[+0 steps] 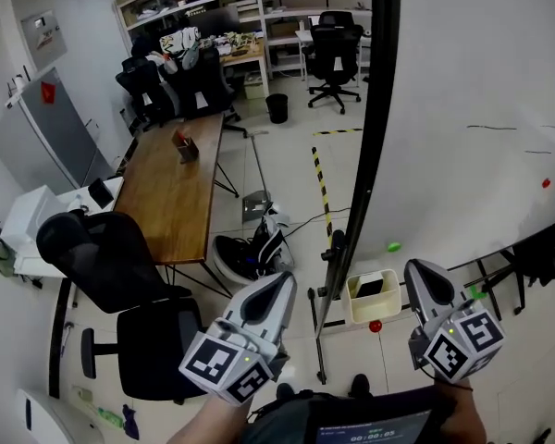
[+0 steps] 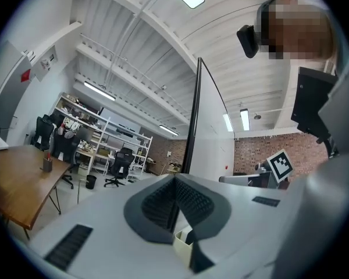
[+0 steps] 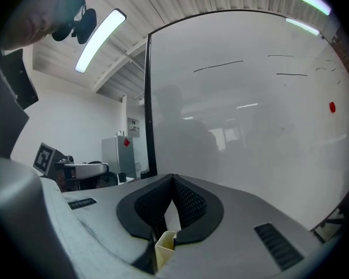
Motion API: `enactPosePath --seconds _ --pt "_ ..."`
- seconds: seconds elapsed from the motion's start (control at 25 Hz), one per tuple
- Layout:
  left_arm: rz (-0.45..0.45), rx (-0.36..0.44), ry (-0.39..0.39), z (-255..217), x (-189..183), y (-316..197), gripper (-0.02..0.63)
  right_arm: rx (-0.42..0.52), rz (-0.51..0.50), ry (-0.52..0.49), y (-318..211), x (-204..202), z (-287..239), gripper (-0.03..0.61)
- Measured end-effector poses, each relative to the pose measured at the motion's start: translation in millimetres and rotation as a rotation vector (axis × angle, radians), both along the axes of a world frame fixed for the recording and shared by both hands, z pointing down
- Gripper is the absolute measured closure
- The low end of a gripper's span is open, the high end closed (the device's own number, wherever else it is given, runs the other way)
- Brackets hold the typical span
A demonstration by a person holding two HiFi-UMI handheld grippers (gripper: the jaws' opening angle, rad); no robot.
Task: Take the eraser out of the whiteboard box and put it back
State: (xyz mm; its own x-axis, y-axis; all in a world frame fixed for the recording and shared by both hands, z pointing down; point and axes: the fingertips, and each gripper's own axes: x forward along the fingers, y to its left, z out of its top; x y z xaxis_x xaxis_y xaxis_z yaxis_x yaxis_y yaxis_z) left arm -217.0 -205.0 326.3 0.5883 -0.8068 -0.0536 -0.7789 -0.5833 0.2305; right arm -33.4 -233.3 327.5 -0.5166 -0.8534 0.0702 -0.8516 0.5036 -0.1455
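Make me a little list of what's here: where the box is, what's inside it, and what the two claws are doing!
Box: cream box at the foot of the whiteboard
Eraser: black eraser lying inside the box
Left claw: shut, holding nothing, apart from the box
Right claw: shut, holding nothing, near the box but not touching it
Nearby: wooden table on the left side of the room

2 grippers point(image 1: 282, 283) point(image 1: 416, 272); 1 w/board point(image 1: 462, 81); 1 box point(image 1: 379, 311); 1 eraser point(image 1: 370, 286)
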Motion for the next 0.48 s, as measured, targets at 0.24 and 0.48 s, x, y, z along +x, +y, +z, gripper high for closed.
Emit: enactPosePath --seconds 0.24,0.48 --pt "-0.013 0.009 0.007 -3.2 7.4 -6.3 0.591 -0.005 -0.017 0.026 -5.5 -1.5 -1.5 0.525" --pt "-0.043 -0.038 -0.001 18.6 11.5 -13.5 0.591 -0.079 -0.049 0.035 -12.6 -6.9 29.1 0.480"
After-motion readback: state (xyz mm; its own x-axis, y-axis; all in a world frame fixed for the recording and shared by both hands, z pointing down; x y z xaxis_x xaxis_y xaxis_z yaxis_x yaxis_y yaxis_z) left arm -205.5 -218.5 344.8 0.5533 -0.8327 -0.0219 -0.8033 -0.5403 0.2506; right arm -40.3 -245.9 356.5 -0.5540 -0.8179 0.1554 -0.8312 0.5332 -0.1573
